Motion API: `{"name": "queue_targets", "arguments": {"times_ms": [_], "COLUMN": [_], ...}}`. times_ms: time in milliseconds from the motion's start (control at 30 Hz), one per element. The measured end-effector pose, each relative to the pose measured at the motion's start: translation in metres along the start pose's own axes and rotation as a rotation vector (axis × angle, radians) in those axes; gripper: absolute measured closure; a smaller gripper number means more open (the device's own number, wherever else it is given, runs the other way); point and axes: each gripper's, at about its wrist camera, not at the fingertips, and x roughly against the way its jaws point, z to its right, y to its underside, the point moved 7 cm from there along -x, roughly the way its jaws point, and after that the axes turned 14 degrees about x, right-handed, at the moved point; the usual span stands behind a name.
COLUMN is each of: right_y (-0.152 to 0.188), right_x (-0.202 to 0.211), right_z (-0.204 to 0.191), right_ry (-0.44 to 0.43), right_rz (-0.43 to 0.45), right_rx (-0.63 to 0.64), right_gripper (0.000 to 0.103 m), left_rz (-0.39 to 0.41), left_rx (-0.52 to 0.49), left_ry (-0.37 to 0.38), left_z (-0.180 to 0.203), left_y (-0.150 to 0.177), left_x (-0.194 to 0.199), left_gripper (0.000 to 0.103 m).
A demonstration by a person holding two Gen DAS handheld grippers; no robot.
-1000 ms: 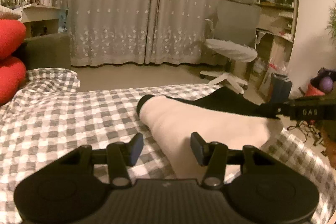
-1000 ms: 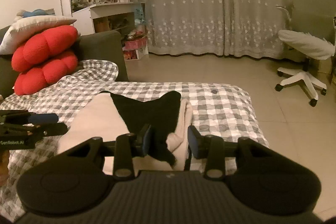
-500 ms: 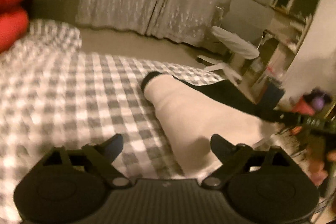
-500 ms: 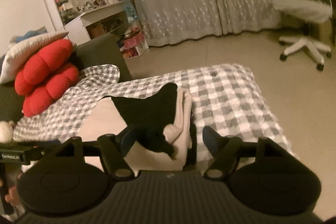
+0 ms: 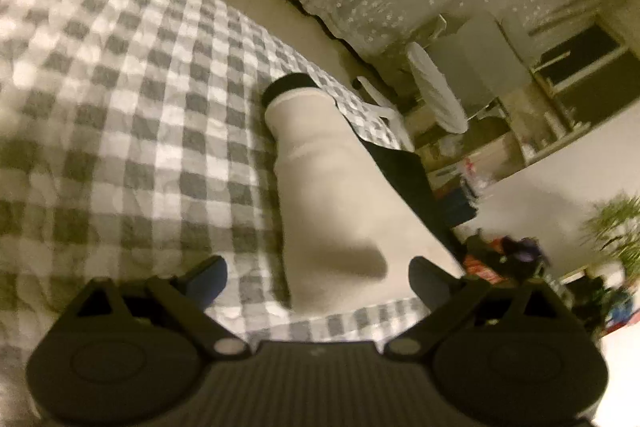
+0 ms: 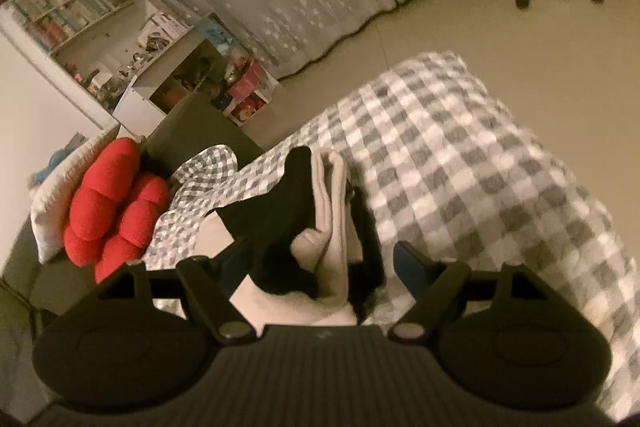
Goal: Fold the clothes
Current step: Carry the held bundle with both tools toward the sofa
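Since a second ago: both claws let go, views rolled. Left claw [image 5: 318, 277] jaws opening, apart, nothing pinched; cream end of folded garment [image 5: 340, 195] between tips. Right claw [image 6: 322, 259] opening too, astride black-and-cream stacked edge. Garment lies near bed [image 5: 120, 87] foot edge. Risk: open tip snags layer, undoes fold.

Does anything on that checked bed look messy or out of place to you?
Nothing is spilled or damaged. The folded cream-and-black garment lies on the checked bedspread, but its layers are uneven: a cream edge bulges out at the near end, with black fabric on either side of it.
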Motion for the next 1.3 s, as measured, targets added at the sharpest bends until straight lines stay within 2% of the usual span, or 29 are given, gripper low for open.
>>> {"name": "queue_targets", "arguments": {"times_ms": [167,300,600,833,1067,1300], "right_y": [0.006,0.010,0.021,0.023,0.019,0.013], "right_x": [-0.002,0.000,0.004,0.007,0.009,-0.005], "right_z": [0.007,0.013,0.011,0.014,0.016,0.014], "right_ry": [-0.033,-0.058,-0.139,-0.164,-0.128,-0.105], "right_rz": [-0.062,-0.118,-0.213,-0.199,-0.144,-0.115], "right_rx": [-0.122,-0.208,-0.315,-0.358,-0.368,-0.374], "right_gripper": [0.022,0.022,0.022,0.021,0.021,0.021], "left_rz": [-0.062,-0.062,-0.033,-0.001,0.036,0.066], "left_rx": [0.099,0.105,0.085,0.083,0.104,0.103], "left_ry": [0.081,0.089,0.079,0.076,0.069,0.066], "left_z": [-0.004,-0.001,0.009,0.012,0.019,0.022], "left_y": [0.008,0.012,0.006,-0.002,-0.010,-0.017], "left_x": [-0.011,-0.018,-0.030,-0.037,-0.047,-0.053], "left_gripper": [0.005,0.006,0.009,0.015,0.020,0.022]}}
